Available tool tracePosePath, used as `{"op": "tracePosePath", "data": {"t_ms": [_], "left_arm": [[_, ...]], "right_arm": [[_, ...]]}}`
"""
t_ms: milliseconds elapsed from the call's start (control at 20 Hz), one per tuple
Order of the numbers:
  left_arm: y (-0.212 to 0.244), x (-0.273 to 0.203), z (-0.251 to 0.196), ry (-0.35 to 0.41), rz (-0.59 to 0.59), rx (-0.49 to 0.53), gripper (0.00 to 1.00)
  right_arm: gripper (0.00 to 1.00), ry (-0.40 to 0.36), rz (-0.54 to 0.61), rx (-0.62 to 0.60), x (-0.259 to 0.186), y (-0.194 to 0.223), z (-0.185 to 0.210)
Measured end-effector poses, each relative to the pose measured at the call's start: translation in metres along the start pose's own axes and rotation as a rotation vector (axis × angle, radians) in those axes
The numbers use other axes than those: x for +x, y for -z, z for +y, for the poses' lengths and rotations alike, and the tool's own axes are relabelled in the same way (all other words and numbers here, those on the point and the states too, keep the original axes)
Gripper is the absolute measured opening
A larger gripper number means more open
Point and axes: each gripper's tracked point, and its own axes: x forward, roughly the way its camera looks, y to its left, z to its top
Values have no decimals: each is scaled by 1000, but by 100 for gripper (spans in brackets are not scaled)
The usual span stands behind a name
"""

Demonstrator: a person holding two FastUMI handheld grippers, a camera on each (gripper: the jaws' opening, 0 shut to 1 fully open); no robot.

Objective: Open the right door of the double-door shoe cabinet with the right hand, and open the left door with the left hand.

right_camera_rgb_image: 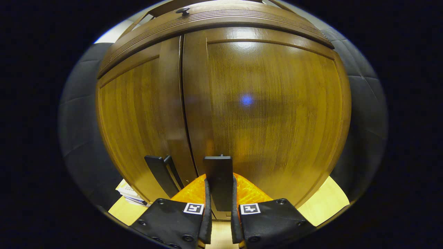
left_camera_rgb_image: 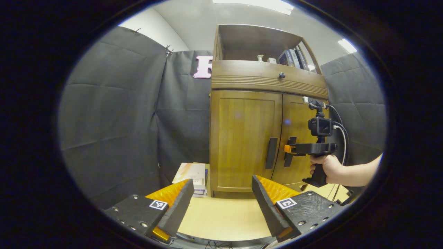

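A brown wooden shoe cabinet (left_camera_rgb_image: 242, 138) stands ahead with both doors closed. In the left gripper view my left gripper (left_camera_rgb_image: 221, 204) is open, well short of the cabinet and below the left door's dark vertical handle (left_camera_rgb_image: 271, 153). Farther off, a hand (left_camera_rgb_image: 327, 167) holds the right gripper (left_camera_rgb_image: 289, 150) against the right door's handle. In the right gripper view my right gripper (right_camera_rgb_image: 219, 207) is shut on the right door's handle (right_camera_rgb_image: 218, 180), both fingers pressing its sides. The left door's handle (right_camera_rgb_image: 161, 174) hangs just to the left of it, and the right door (right_camera_rgb_image: 270, 114) looms close.
A drawer with a small knob (left_camera_rgb_image: 282, 75) runs above the doors, under an open shelf holding books (left_camera_rgb_image: 292, 58) and small items. A stack of books (left_camera_rgb_image: 193, 178) lies on the light wooden floor (left_camera_rgb_image: 225, 218) left of the cabinet. Black cloth walls stand on both sides.
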Motion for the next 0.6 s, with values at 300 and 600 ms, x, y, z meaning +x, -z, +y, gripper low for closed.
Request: {"op": "tracePosePath", "data": {"t_ms": [300, 600], "left_arm": [[2, -3, -10, 17, 9, -34, 99], [5, -8, 1, -12, 10, 11, 99]], "right_arm": [[23, -54, -22, -17, -4, -4, 2], [23, -99, -21, -12, -11, -12, 2]]}}
